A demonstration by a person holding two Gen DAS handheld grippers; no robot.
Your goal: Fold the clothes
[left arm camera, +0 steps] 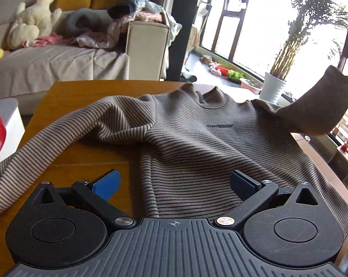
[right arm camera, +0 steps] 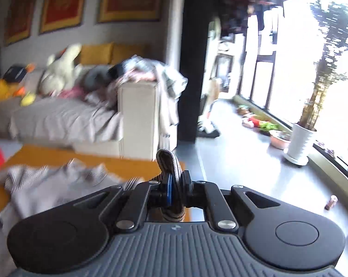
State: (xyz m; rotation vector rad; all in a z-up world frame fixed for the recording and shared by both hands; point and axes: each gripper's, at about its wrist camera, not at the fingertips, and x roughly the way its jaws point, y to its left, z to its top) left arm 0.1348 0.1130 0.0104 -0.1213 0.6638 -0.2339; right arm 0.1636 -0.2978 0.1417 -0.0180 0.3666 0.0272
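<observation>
At the bottom of the left wrist view, the left gripper [left arm camera: 175,183] stands wide open, holding nothing, its blue pads over the hem of the striped sweater [left arm camera: 197,143] spread across the wooden table [left arm camera: 77,97]. The right gripper [right arm camera: 174,185] is clamped on a sleeve [right arm camera: 168,161] of that sweater, raised at mid-frame. Beyond, upper left, sits a sofa [left arm camera: 58,64] with a plush toy [left arm camera: 33,20].
</observation>
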